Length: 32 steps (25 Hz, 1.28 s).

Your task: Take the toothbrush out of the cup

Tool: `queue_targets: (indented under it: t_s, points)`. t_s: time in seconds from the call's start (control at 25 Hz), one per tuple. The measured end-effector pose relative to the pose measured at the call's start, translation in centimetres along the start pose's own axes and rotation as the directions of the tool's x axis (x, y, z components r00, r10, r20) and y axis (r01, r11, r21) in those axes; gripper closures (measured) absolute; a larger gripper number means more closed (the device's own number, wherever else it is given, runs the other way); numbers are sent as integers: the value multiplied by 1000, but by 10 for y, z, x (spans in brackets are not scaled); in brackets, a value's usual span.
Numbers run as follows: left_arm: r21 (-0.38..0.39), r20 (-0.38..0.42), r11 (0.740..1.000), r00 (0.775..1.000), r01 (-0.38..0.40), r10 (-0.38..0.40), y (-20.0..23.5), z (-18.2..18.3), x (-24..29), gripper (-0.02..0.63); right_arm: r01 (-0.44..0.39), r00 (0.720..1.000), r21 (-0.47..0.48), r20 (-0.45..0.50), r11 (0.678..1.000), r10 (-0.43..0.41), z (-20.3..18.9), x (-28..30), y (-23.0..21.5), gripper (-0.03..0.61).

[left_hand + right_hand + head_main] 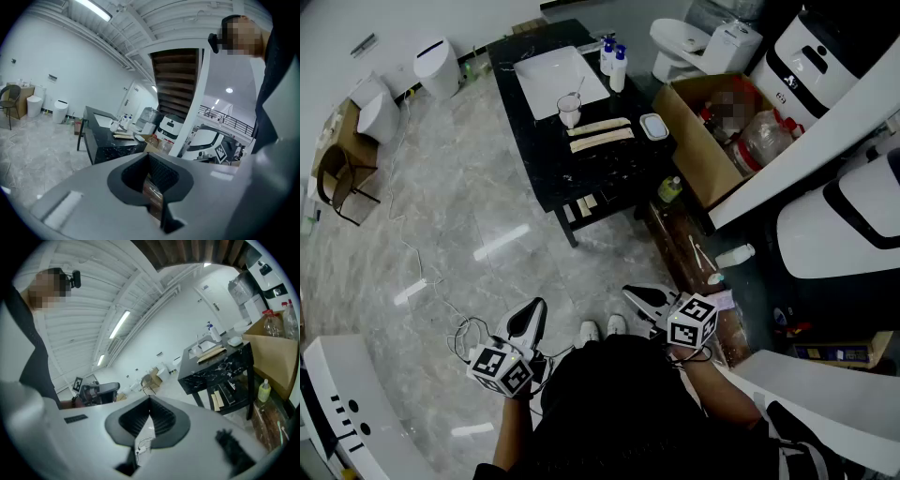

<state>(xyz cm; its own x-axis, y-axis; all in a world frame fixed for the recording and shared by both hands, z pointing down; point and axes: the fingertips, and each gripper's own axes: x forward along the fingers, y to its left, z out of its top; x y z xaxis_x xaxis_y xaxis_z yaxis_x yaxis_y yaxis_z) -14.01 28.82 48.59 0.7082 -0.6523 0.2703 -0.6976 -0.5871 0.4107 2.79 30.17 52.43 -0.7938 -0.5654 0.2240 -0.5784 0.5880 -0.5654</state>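
Note:
A clear cup (pixel 569 111) with a toothbrush (pixel 577 97) standing in it sits on the black table (pixel 609 169), far ahead of me in the head view. Both grippers are held low, close to the person's body and well short of the table. My left gripper (pixel 536 307) points forward with its jaws together and nothing between them. The right gripper (pixel 633 293) is likewise shut and empty. In the left gripper view the closed jaws (pixel 148 155) aim toward the table (pixel 105 140), where the cup (pixel 115 125) shows small. The right gripper (pixel 149 400) view shows the table (pixel 220 364) from the side.
On the table are a white tray (pixel 560 80), two bottles (pixel 613 64), wooden strips (pixel 600 134) and a small white dish (pixel 653 126). An open cardboard box (pixel 712 141) stands at the table's right. Cables (pixel 422 272) lie on the marble floor; a chair (pixel 337 178) stands at the far left.

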Motion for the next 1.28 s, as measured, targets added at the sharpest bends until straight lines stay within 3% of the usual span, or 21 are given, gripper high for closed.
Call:
queue_targets:
  t_s: [0.32,0.68,1.28]
  points:
    - [5,1,1000,1000,-9,9,-2,5,15,604,21,999,-70,-35,997,-23,1,0,-13,565]
    - [29,10,998,999,-52,52,-16,10,24,604,-39,999,-124,-1,992,39,18,1,-22,563]
    - [11,4,998,998,-57,57,-32,1,39,604,-49,999,-92,-17,995,48,15,-5,-38,563]
